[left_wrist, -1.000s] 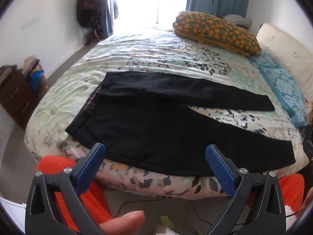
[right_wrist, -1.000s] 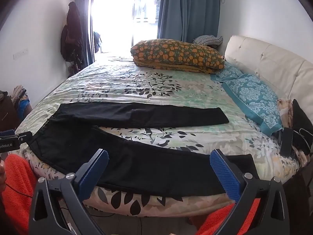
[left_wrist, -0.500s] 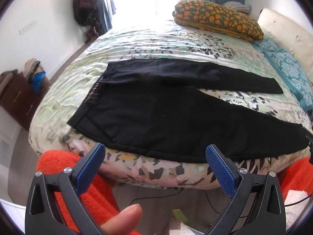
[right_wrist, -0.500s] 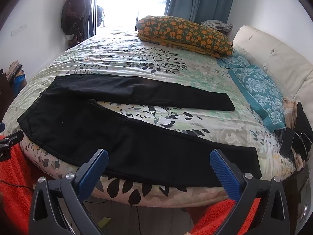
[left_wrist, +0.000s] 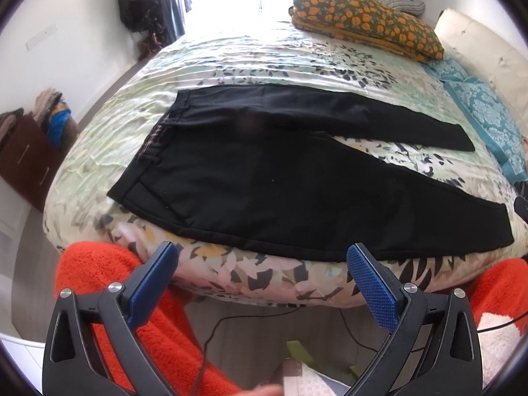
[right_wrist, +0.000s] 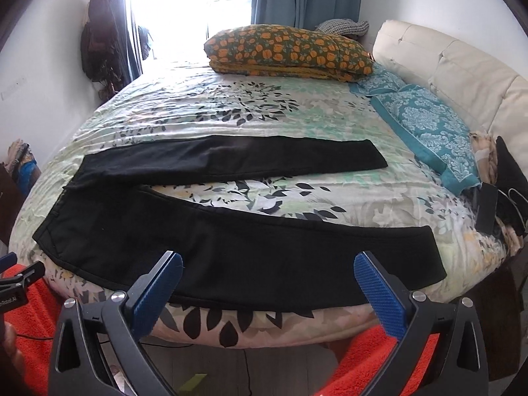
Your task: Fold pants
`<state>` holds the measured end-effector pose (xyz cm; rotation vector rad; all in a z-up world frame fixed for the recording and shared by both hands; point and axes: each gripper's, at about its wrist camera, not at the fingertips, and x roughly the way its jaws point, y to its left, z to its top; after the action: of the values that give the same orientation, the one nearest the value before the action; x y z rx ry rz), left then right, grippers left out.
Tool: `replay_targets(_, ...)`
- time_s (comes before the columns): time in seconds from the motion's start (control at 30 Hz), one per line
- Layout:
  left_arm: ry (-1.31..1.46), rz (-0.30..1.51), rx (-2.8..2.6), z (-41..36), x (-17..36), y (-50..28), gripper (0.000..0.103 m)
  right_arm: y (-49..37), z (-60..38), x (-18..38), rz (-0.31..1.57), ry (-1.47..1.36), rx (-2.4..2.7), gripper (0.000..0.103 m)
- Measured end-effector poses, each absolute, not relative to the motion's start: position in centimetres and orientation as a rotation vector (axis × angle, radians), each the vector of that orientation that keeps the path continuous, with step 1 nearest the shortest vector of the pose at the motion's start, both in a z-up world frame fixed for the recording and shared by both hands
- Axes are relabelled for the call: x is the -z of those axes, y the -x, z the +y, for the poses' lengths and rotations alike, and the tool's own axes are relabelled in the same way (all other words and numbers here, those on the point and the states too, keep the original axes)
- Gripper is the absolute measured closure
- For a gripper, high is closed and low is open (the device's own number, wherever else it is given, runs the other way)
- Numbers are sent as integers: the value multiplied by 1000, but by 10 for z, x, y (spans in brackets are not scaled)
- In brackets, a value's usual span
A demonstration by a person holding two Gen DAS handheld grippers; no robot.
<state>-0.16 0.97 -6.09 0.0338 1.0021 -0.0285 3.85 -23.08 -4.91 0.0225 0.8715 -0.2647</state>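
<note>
Black pants [left_wrist: 264, 178] lie flat on the floral bedspread [left_wrist: 270, 49], waistband to the left, the two legs spread apart and running to the right. They also show in the right wrist view [right_wrist: 231, 250]. My left gripper [left_wrist: 260, 264] is open and empty, just short of the near edge of the bed, below the seat of the pants. My right gripper [right_wrist: 269, 274] is open and empty, over the near leg at the bed's front edge.
An orange-patterned pillow [right_wrist: 290, 52] and teal pillows [right_wrist: 425, 125] lie at the far side by the cream headboard [right_wrist: 462, 66]. Dark items [right_wrist: 501, 191] sit at the right edge. An orange fluffy rug [left_wrist: 99, 290] and a cable [left_wrist: 217, 326] lie on the floor.
Both grippers have moved forward and tilted down toward the bed, so the pants look larger and nearer. Both stay open.
</note>
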Motion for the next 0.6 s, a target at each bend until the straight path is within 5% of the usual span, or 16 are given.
replay_targets(0.6, -27, 1016, -3, 13, 61, 1, 1, -39, -233, 50, 884, 14, 322, 0)
